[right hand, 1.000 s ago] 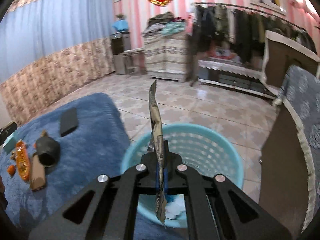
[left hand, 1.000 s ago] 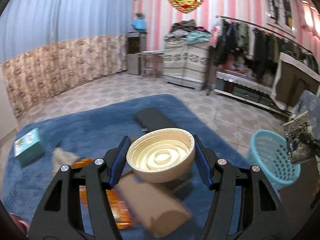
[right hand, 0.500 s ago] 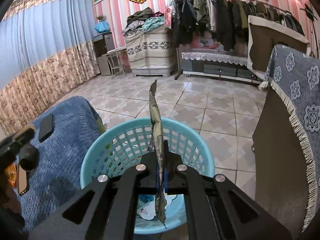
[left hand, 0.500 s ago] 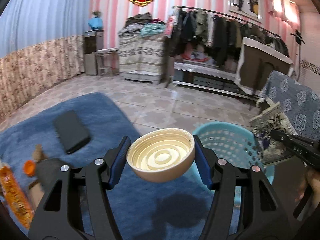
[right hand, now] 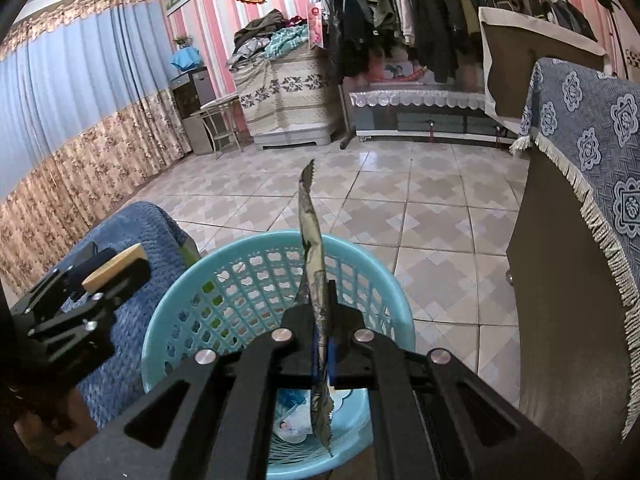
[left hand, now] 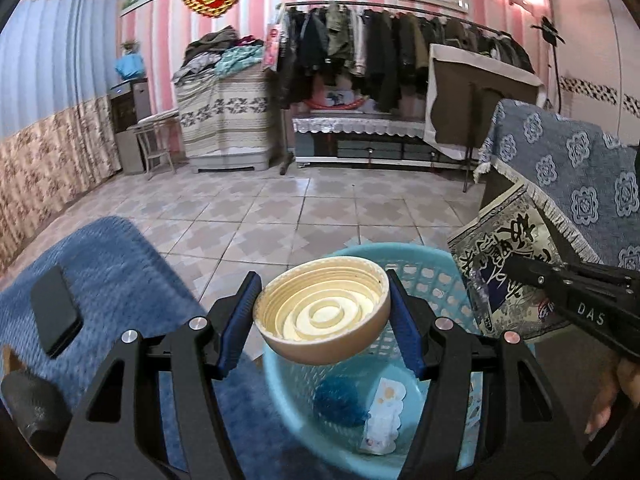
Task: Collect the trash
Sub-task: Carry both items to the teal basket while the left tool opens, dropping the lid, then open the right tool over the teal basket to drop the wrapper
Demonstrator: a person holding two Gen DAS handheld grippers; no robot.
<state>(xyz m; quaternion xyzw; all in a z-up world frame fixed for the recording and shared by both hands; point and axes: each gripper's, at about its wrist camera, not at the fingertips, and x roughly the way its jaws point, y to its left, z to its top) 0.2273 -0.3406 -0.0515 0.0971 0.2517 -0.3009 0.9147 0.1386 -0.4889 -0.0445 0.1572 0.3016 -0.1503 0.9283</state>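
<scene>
My left gripper [left hand: 322,320] is shut on a cream round lid [left hand: 322,316], holding it over the near rim of a light-blue plastic basket [left hand: 416,258]. Inside the basket lie a blue scrap [left hand: 340,398] and a white wrapper [left hand: 386,410]. My right gripper [right hand: 322,354] is shut on a flat printed foil wrapper [right hand: 312,240], held edge-on above the same basket [right hand: 240,256]. The left wrist view shows that wrapper [left hand: 508,276] to the right of the basket in the right gripper [left hand: 516,268]. The left gripper [right hand: 116,268] with the lid shows at the basket's left in the right wrist view.
A blue rug [left hand: 104,264] with a black phone [left hand: 54,316] and a dark object [left hand: 32,412] lies left of the basket. A cabinet draped in blue patterned cloth [right hand: 592,152] stands to the right. Tiled floor [left hand: 280,216] stretches toward a clothes rack [left hand: 400,40].
My left gripper carried the lid from above the rug's litter rightwards to over the basket. My right gripper with the wrapper moved closer over the basket.
</scene>
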